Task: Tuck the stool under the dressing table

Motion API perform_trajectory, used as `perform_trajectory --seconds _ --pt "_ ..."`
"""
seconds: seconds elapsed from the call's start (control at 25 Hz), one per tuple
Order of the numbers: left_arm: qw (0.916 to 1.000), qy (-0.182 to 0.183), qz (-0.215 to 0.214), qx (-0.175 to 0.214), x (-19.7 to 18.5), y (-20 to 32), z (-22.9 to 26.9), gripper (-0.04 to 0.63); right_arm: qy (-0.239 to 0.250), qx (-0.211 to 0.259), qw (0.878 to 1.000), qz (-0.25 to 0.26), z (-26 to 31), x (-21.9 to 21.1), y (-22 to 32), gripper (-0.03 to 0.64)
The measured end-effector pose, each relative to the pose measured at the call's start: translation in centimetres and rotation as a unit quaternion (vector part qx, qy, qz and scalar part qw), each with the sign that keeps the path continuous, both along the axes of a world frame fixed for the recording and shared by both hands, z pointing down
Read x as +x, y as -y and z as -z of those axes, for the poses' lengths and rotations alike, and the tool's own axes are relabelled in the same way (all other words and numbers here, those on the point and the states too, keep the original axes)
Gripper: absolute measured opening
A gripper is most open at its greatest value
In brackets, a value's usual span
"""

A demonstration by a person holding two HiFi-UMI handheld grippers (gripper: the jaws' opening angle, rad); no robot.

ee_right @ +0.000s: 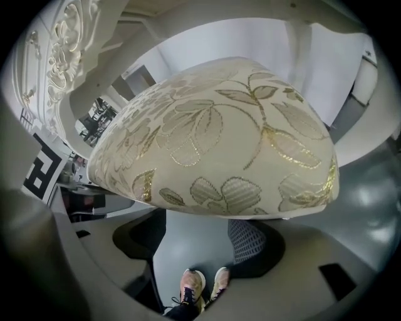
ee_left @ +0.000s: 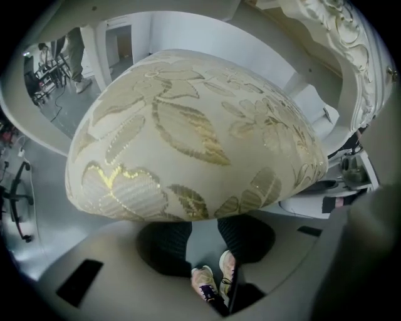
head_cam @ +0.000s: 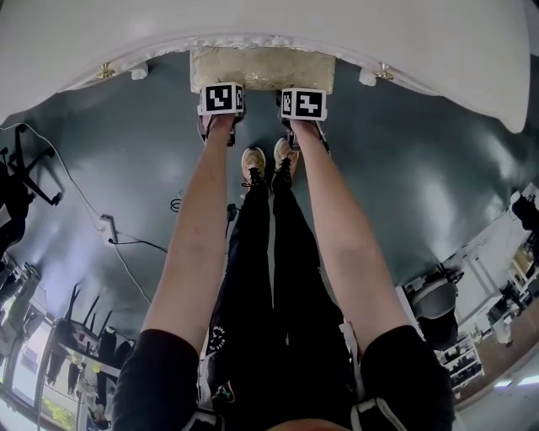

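Observation:
The stool [head_cam: 261, 67], its cream cushion woven with gold leaves, stands mostly under the white dressing table [head_cam: 253, 21]. Only its near edge shows in the head view. My left gripper [head_cam: 221, 116] and right gripper [head_cam: 303, 119] point steeply down at that near edge, side by side. In the left gripper view the cushion [ee_left: 194, 125] fills the frame, and the dark fingers [ee_left: 164, 247] run down under its rim. Bare floor shows in the gap between them. The right gripper view shows the same: cushion [ee_right: 219, 138] above, fingers [ee_right: 250, 247] apart, tips hidden by the rim. Carved table trim [ee_left: 351, 50] curves overhead.
The person's legs and shoes [head_cam: 253, 164] stand right behind the stool on the grey floor. A power strip [head_cam: 108, 226] with cables lies on the floor to the left. A dark chair [head_cam: 17, 181] is at the far left, and more furniture [head_cam: 438, 311] at the right.

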State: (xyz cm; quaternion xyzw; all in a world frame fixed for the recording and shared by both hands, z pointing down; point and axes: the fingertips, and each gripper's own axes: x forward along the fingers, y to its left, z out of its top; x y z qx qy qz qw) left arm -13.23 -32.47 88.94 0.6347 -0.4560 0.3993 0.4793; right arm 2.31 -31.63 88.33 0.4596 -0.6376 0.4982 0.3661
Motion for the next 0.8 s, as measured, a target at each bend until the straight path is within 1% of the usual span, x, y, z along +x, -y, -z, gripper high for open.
perform_trajectory --seconds 0.12,0.24,0.36,0.64,0.72,0.8 --pt "0.9999 -0.003 -0.005 0.009 0.2 1.0 -0.1 0.147 -0.003 0.008 1.0 0.007 0.0 0.2 0.8 0.33" --pt "0.9998 0.001 -0.014 0.017 0.2 2.7 0.1 0.146 -0.006 0.013 1.0 0.018 0.0 0.4 1.8 0.321" --pt "0.9997 0.002 -0.017 0.019 0.1 3.7 0.2 0.149 -0.003 0.016 1.0 0.016 0.2 0.4 2.5 0.322" --pt "0.9988 0.005 -0.026 0.041 -0.2 2.7 0.7 0.149 0.003 0.033 0.999 0.016 0.6 0.2 1.6 0.327" --pt "0.9987 0.002 -0.026 0.044 -0.2 1.7 1.1 0.147 0.008 0.044 0.999 0.018 1.0 0.0 0.9 0.328" --pt "0.9981 -0.004 -0.023 0.057 0.0 0.7 2.2 0.143 0.013 0.061 0.998 0.031 2.1 -0.3 0.3 0.325"
